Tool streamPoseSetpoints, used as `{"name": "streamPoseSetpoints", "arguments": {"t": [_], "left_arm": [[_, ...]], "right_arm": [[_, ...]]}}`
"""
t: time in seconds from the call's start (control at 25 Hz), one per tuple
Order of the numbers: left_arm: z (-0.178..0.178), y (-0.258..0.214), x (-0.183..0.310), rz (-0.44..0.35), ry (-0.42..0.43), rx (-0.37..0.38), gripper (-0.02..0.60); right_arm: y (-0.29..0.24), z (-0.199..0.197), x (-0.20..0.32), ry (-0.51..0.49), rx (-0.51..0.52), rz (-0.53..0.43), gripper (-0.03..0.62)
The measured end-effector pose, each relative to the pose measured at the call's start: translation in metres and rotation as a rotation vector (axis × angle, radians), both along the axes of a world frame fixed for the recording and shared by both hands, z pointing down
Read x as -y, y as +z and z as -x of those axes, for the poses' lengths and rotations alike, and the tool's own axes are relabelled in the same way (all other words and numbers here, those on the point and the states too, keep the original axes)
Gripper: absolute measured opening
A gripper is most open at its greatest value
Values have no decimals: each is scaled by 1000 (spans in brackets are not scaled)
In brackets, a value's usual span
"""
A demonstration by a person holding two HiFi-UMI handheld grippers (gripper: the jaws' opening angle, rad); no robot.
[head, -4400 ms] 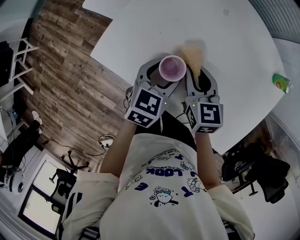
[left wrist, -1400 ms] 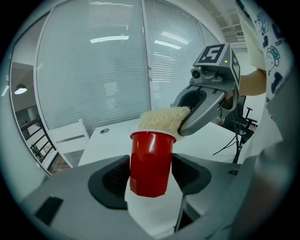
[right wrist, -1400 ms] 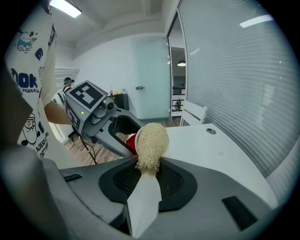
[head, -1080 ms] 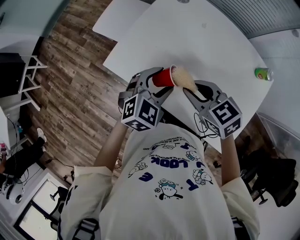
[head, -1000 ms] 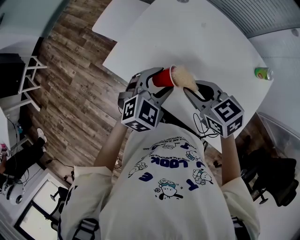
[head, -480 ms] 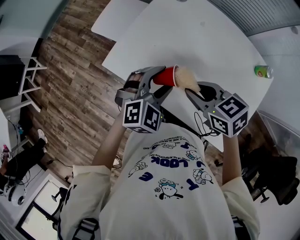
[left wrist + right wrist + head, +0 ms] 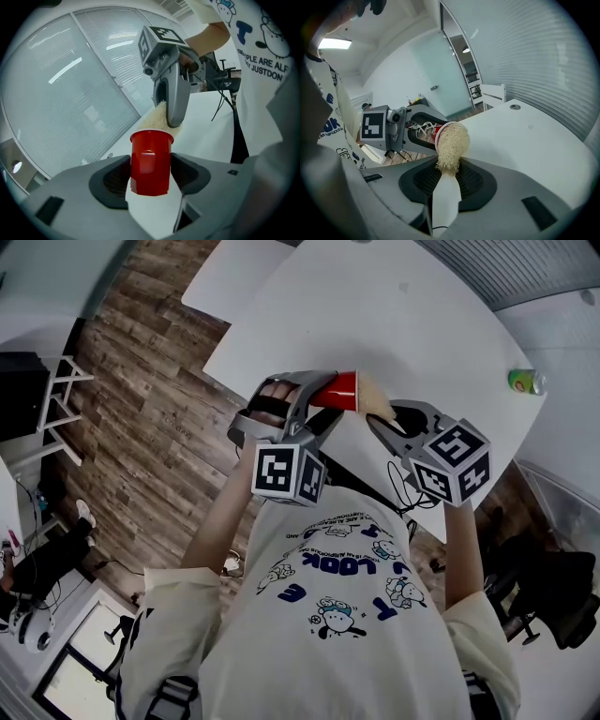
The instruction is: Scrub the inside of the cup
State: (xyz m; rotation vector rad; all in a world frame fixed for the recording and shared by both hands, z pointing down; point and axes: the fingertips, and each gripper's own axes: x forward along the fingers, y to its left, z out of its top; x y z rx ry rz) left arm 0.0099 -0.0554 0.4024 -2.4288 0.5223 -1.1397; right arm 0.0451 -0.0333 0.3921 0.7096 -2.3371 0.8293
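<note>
Left claw: pinching the red cup by its sides, centre of frame.
Right claw: pinching the brush handle, bristles at the cup's mouth.

A cream short-sleeved T-shirt carries blue lettering and small cartoon figures across the chest. The left gripper and right gripper are grey moulded plastic with dark ribbed pads inside the jaws. Each is topped by a cube of black-and-white square markers, and thin cables trail from the right one.
</note>
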Motion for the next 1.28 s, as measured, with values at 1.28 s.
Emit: {"name": "streamPoseSetpoints", "arguments": {"t": [1.28], "left_arm": [[-17, 11, -5, 143, 161, 22, 290]], "right_arm": [[17, -3, 0, -90, -74, -5, 81]]}}
